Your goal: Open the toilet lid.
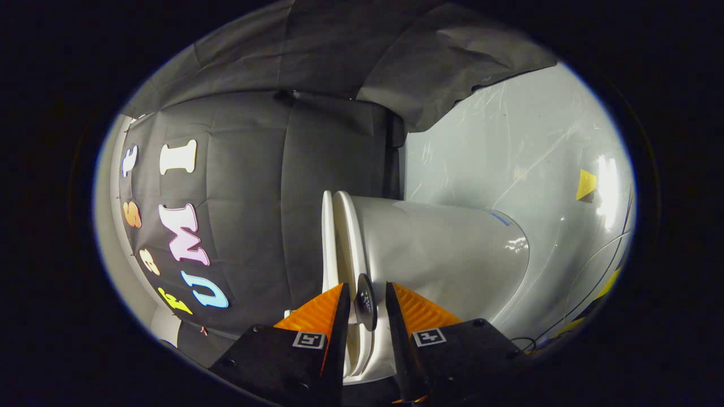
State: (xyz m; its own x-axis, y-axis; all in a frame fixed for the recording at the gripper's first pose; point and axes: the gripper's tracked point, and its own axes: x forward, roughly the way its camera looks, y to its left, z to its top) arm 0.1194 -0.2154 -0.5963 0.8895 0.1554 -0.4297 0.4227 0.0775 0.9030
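Gripper (pixel 366 297) narrowly open, straddling black knob (pixel 366 301) on toilet lid (pixel 328 237).

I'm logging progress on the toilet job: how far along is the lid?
Done: the gripper has reached the toilet, its fingers either side of the lid and seat edges and a black knob there. In hand: closing for a grip; gaps still show. Left: the lid lies against the seat, so lifting has not begun.

A pale glossy wall (pixel 509 147) carries a yellow triangular sticker (pixel 586 184), with thin cables (pixel 594 271) beside it.
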